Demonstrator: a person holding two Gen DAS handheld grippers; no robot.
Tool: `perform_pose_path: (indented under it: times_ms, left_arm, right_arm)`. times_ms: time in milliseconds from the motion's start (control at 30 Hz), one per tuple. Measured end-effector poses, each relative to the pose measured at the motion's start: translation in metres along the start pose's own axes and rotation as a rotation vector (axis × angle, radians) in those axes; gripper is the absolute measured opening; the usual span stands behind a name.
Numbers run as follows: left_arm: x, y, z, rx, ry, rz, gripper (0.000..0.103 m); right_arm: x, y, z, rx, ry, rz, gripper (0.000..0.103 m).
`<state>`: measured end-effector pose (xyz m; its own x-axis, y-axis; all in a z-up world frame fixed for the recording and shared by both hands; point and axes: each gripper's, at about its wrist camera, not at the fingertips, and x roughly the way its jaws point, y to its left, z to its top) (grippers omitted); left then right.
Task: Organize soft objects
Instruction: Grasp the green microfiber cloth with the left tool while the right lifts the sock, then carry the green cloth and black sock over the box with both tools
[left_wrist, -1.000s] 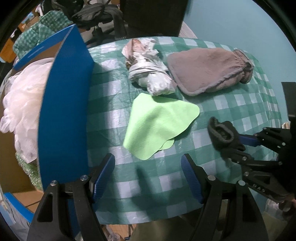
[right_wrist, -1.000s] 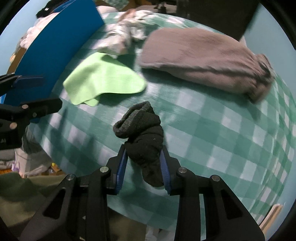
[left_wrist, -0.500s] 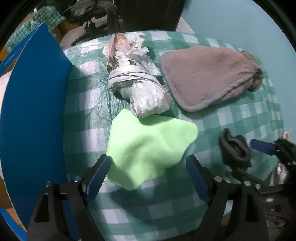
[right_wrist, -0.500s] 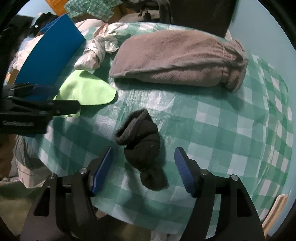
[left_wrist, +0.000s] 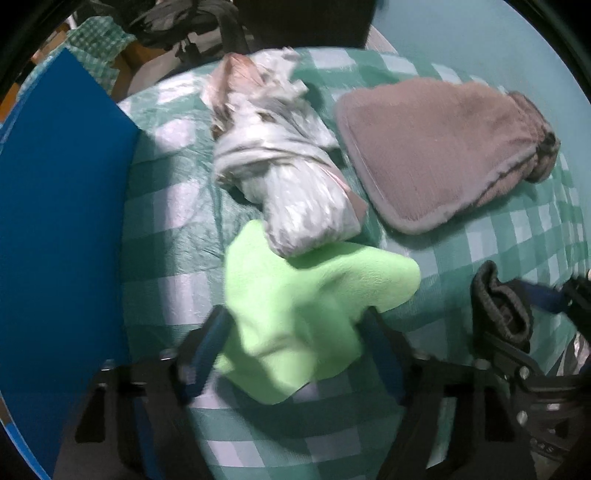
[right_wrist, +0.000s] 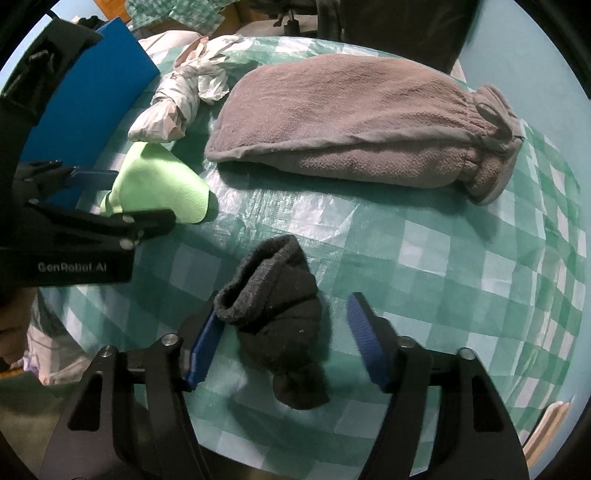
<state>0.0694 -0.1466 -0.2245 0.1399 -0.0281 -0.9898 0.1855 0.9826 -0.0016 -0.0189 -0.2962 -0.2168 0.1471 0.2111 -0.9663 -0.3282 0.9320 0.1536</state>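
A lime-green cloth (left_wrist: 314, 295) lies on the green-checked table (right_wrist: 443, 277). My left gripper (left_wrist: 295, 343) points straight down over its near part. The jaws are closing, both pads touch the cloth, and it bunches between them. The right wrist view shows the left gripper (right_wrist: 140, 195) at the left, the green cloth (right_wrist: 162, 181) between its fingers. A rolled black sock (right_wrist: 280, 325) lies between the fingers of my right gripper (right_wrist: 286, 339), whose jaws are closing. The left pad touches the cuff; the right pad stands clear. The left wrist view shows the sock (left_wrist: 498, 306) at the right.
A grey terry mitt (right_wrist: 351, 122) lies at the back of the table, with a knotted white plastic bag (left_wrist: 280, 166) to its left, overlapping the green cloth's far edge. A blue box flap (left_wrist: 62, 221) stands along the left side. The table edge runs close below both grippers.
My left gripper came down and forward over the green cloth and narrowed onto it. My right gripper let go of the sock, opened wide, and has narrowed again around it.
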Motion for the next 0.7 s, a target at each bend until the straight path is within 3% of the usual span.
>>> perform_pose_path:
  times_ms: [33,100,200,300,700]
  left_arm:
    - [-0.001,0.003,0.000,-0.003,-0.006,0.001,0.058]
    - [-0.004,0.006,-0.001,-0.006,-0.023,0.003,0.037]
    - [-0.009,0.016,-0.006,-0.025,-0.023,-0.011,0.014]
    - [-0.011,0.028,-0.015,-0.044,-0.023,-0.027,0.010]
    - [-0.045,0.049,-0.043,-0.044,-0.078,-0.049,0.010]
  right_arm:
    - [0.007,0.002,0.007,0.000,0.006,-0.004,0.048]
    - [0.008,0.005,0.008,-0.006,0.001,-0.014,0.046]
    - [0.008,0.009,0.008,-0.004,-0.005,-0.002,0.041]
    - [0.004,0.011,0.006,-0.011,-0.019,0.006,0.040]
    - [-0.024,0.013,0.000,-0.010,-0.069,0.009,0.039]
